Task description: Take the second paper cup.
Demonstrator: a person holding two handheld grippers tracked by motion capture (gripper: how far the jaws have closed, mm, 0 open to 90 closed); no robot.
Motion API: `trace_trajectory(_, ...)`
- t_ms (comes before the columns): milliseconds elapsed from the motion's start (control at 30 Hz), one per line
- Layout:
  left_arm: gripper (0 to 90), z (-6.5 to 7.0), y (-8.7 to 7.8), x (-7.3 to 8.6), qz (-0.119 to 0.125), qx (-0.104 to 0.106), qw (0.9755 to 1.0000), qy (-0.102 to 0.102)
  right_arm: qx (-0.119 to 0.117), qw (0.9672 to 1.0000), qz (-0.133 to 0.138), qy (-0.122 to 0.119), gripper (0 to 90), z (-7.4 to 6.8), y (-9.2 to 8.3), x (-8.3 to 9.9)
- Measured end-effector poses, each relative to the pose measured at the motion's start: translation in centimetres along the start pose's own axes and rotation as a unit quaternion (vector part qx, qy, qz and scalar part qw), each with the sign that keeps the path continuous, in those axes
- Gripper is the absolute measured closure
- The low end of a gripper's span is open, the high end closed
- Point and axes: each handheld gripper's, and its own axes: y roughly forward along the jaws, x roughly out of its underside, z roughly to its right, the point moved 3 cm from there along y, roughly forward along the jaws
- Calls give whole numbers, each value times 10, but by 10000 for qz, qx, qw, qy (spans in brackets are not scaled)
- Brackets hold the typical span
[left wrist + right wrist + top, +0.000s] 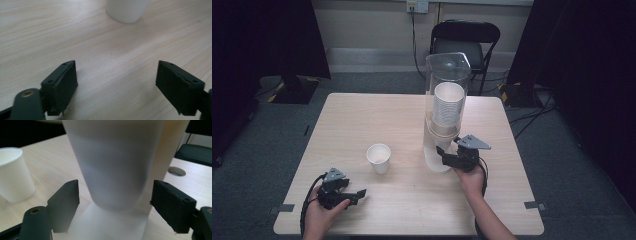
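Note:
A clear cup dispenser (447,80) holding a stack of white paper cups stands right of the table's middle. The lowest cup (117,165) pokes out of the dispenser's bottom above a white base. My right gripper (441,152) is open, one jaw on either side of that cup (434,150) and neither touching it; the gripper view shows the right gripper (115,192) the same way. A single white paper cup (379,157) stands upright near the middle. My left gripper (357,192) rests open near the front left edge. The left gripper (116,75) holds nothing, and the cup (127,10) stands farther ahead.
A black chair (464,42) stands behind the light wooden table (362,115). The single cup (15,177) stands left of the dispenser. A round cable hole (176,171) is in the tabletop beyond the dispenser. Dark curtains hang on both sides, and cables lie on the floor at the right.

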Motion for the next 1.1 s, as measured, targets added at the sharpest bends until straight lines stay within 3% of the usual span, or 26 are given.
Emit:
trace_trajectory(133,84,3,5,3,30,20,9988,491,14,9998,172,99,225,-3,9,-8)
trace_trajectory(300,59,7,8,2,-64,-102,9976,681,30,9995,238,213,262,-4,15,-8)
trace_trajectory(567,58,8,8,3,-88,-119,9974,710,-22,9989,406,224,346,-3,16,0)
trace_trajectory(1100,58,8,8,3,-106,-125,9973,717,-80,9989,431,193,370,-3,17,4)
